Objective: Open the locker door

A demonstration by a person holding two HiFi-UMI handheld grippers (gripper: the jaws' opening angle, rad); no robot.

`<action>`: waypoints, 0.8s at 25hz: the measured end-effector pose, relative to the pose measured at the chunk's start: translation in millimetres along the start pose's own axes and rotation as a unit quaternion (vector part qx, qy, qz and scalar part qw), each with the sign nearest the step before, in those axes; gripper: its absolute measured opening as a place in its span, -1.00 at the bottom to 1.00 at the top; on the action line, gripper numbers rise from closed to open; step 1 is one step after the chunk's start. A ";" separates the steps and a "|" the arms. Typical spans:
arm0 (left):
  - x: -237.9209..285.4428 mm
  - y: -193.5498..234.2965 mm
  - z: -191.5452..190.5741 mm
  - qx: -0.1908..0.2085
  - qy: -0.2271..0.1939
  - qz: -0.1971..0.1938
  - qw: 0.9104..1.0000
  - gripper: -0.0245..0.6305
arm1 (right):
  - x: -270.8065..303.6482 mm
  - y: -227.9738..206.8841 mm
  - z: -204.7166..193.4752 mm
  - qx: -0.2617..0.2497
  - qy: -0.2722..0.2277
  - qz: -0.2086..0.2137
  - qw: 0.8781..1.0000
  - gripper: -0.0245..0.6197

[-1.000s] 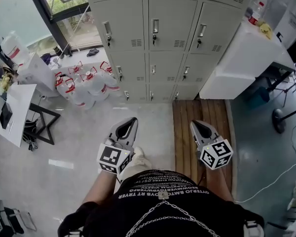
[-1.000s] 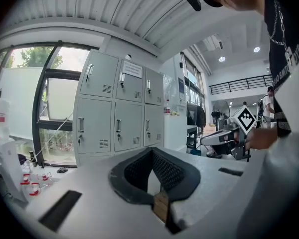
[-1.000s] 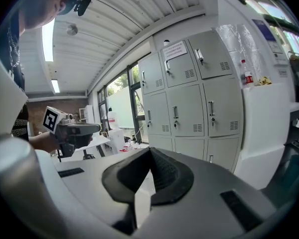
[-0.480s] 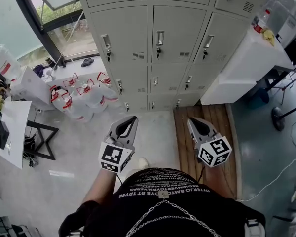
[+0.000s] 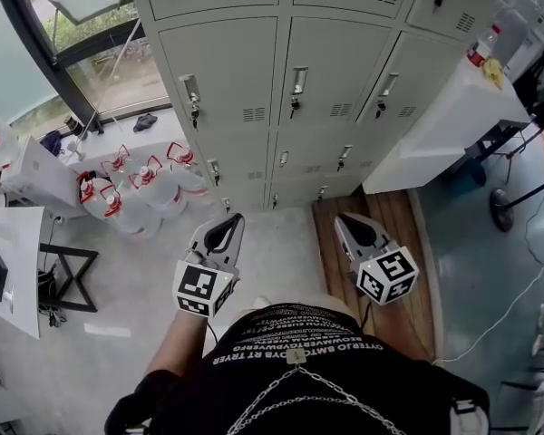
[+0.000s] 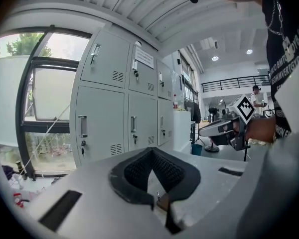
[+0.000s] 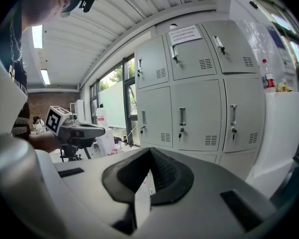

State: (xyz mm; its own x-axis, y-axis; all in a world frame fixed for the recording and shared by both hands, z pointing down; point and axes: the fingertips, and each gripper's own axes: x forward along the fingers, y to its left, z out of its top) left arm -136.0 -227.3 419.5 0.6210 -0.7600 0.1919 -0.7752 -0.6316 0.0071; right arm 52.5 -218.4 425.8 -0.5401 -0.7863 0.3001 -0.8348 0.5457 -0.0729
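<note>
A bank of pale grey lockers (image 5: 331, 62) fills the top of the head view, all doors closed. Each door has a metal handle (image 5: 298, 82) with a keyed lock below it. My left gripper (image 5: 234, 217) and right gripper (image 5: 341, 217) are held side by side in front of me, well short of the lockers, pointing at them. Both are shut with nothing between the jaws. The left gripper view shows its own jaws (image 6: 152, 151) meeting, with the right gripper (image 6: 205, 130) off to the side. In the right gripper view the jaws (image 7: 150, 151) also meet.
Several large water bottles (image 5: 127, 198) stand on the floor at the lockers' left end, below a window. A white counter (image 5: 453, 116) juts out at the right. A wooden platform (image 5: 390, 243) lies under my right gripper, and a black-legged table (image 5: 18, 261) stands far left.
The lockers have grown larger and slid lower in the head view as the person moves closer. Both grippers stayed shut and shifted slightly left.
</note>
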 end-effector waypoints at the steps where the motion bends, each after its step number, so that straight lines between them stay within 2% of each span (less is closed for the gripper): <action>1: 4.0 1.9 -0.6 -0.001 0.001 -0.004 1.000 -0.91 | 4.1 -3.0 0.3 0.001 0.002 -0.002 1.000 -0.94; 8: 36.6 20.4 -13.8 -0.007 0.023 -0.013 1.000 -0.91 | 41.7 -36.8 -0.9 0.014 0.009 -0.006 1.000 -0.94; 12: 55.9 51.6 -16.1 -0.015 0.032 0.016 0.999 -0.91 | 81.2 -60.4 4.7 0.017 0.007 0.010 1.000 -0.94; 20: 110.6 93.6 6.3 -0.017 0.036 0.057 0.998 -0.91 | 168.9 -107.4 45.5 0.004 -0.002 0.062 0.998 -0.94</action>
State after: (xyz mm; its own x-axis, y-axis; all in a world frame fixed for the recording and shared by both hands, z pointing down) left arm -139.2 -371.5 435.3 0.5188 -0.8132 0.2636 -0.8449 -0.5347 0.0133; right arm 46.0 -423.0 441.0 -0.6394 -0.7142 0.2846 -0.7626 0.6363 -0.1166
